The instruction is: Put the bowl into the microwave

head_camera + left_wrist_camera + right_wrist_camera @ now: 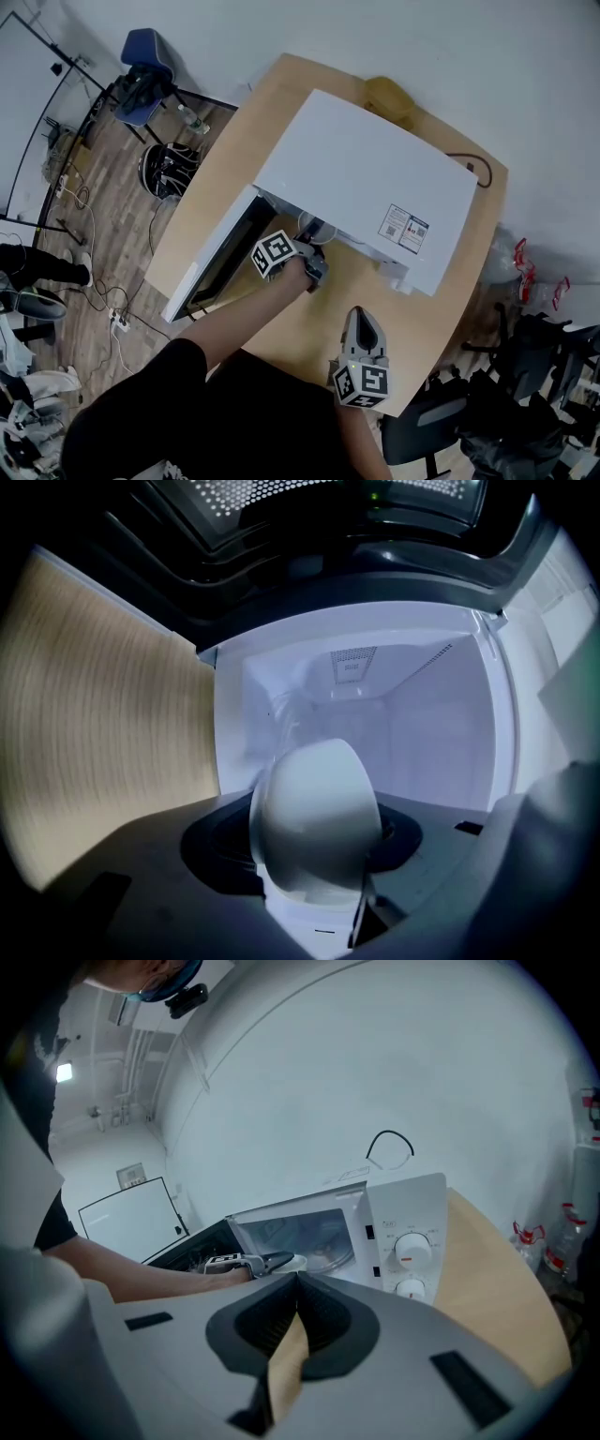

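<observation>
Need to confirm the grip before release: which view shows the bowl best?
The left gripper view: the bowl fills its centre, held between the jaws of the left gripper before the open microwave. The head view shows only a sliver at the opening; the right gripper view, a small white rim.

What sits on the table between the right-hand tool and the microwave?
Nothing: only bare wooden table lies between the right tool and the microwave, as the head view shows.

No text legible. Microwave [375, 169] top: two stickers [405, 228], print too small, perhaps a code square on each. Dial panel [405, 1241] markings unreadable.
</observation>
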A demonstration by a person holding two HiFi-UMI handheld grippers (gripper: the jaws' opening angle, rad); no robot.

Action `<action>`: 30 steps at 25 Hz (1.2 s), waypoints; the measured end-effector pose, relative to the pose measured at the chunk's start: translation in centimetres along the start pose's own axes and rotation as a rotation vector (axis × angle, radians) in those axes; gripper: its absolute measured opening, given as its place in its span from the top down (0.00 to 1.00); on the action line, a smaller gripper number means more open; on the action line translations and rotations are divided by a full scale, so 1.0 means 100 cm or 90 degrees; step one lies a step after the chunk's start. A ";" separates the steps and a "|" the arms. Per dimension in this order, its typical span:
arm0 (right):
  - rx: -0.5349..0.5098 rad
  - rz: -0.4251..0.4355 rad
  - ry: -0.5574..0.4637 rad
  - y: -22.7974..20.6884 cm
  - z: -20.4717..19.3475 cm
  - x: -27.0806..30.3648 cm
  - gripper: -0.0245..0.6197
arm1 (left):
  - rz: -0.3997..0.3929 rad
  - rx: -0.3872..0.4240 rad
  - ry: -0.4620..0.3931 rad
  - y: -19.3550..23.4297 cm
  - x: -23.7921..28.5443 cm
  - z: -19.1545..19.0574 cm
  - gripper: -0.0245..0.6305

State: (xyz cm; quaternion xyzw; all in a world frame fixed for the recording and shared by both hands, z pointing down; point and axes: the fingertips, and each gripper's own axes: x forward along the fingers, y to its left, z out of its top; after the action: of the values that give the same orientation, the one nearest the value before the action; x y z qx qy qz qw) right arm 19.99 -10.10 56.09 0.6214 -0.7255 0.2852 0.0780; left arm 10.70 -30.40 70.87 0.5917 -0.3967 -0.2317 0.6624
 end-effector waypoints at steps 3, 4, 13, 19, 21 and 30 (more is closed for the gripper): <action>0.005 -0.007 -0.013 -0.003 0.008 0.000 0.87 | -0.001 -0.007 0.002 -0.003 0.000 0.000 0.62; 0.006 -0.009 -0.015 -0.004 0.010 -0.001 0.87 | 0.003 -0.005 0.001 -0.004 0.000 0.000 0.62; 0.053 -0.013 -0.024 -0.008 0.015 -0.006 0.87 | 0.055 0.046 -0.004 0.000 0.002 0.002 0.62; 0.055 -0.016 -0.025 -0.010 0.016 -0.004 0.87 | 0.100 0.108 0.012 -0.002 0.004 0.003 0.62; 0.057 -0.018 -0.025 -0.011 0.015 -0.005 0.87 | 0.100 0.085 0.015 -0.002 0.002 0.004 0.62; 0.068 -0.024 -0.034 -0.014 0.020 -0.002 0.87 | 0.037 0.048 0.005 -0.024 0.007 0.002 0.62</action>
State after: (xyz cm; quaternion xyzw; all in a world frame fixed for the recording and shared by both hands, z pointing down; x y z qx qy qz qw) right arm 21.91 -11.02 54.76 0.6459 -0.6992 0.3050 0.0307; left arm 11.35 -31.53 68.76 0.6055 -0.4196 -0.1944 0.6477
